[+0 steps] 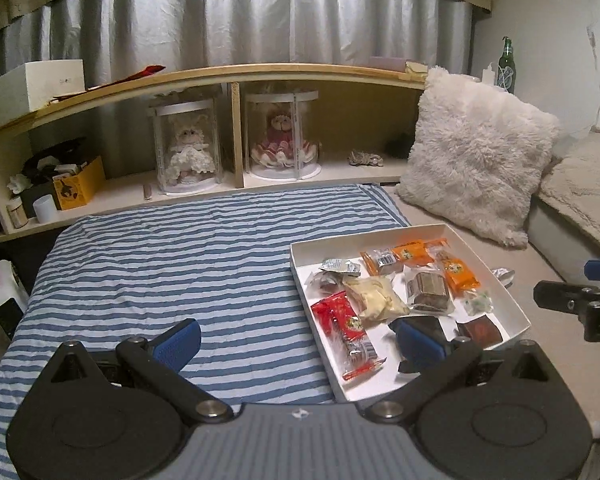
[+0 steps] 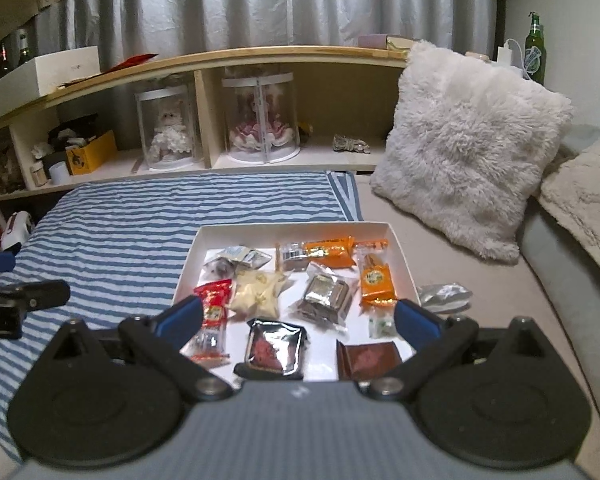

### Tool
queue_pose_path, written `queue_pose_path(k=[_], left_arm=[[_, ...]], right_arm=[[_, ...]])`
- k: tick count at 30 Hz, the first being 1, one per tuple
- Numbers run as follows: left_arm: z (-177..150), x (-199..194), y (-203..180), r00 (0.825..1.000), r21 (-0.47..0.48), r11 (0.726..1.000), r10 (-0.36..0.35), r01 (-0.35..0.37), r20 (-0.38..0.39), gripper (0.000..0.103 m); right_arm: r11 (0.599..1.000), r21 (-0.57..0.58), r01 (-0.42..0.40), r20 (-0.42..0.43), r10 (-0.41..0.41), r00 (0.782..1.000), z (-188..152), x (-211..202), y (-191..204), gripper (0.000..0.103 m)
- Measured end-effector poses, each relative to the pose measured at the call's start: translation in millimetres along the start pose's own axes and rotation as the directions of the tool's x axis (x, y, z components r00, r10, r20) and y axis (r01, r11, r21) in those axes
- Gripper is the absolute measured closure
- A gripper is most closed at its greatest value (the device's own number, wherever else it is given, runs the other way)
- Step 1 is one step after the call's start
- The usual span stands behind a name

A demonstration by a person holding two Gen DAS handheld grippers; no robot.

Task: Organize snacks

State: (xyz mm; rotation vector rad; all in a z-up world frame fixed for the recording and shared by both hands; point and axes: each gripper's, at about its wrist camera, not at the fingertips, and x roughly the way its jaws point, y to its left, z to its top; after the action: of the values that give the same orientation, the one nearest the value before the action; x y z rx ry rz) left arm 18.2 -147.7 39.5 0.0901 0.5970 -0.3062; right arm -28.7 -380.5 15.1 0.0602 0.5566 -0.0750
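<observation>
Blue-padded left gripper and right gripper hover level, jaws spread wide (both empty), over the white tray.

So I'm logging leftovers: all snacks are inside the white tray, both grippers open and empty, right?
Not quite. One silver packet lies outside the tray, on the bed beside its right wall, as the right wrist view shows. The right gripper and left gripper are open and empty.
</observation>
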Motion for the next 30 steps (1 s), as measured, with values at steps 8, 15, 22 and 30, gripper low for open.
queue_pose_path(k=[8,15,22,30], left_arm=[[-21.0,-12.6,4.4,0.999,-0.005,1.0,-0.017,0.018,0.029,0.0],[-34.8,-17.3,11.6,0.998,-0.015,1.0,-0.015,0.016,0.055,0.0],[-42.7,-15.8,13.6,0.997,-0.009,1.0,-0.01,0.011,0.08,0.0],[-47.8,-14.2,12.3,0.996,-0.003,1.0,-0.003,0.003,0.086,0.0]], right_arm=[[1.0,-0.006,0.016,0.043,-0.016,0.999,-24.4,-26.4,9.6,0.001],[0.999,0.005,0.047,0.051,-0.047,0.998,-49.9,-27.5,8.1,0.001],[0.999,0.011,0.039,0.078,-0.039,0.996,-61.6,-27.5,8.9,0.001],[0.999,-0.002,0.052,0.096,-0.052,0.994,-63.2,-26.6,9.0,0.001]])
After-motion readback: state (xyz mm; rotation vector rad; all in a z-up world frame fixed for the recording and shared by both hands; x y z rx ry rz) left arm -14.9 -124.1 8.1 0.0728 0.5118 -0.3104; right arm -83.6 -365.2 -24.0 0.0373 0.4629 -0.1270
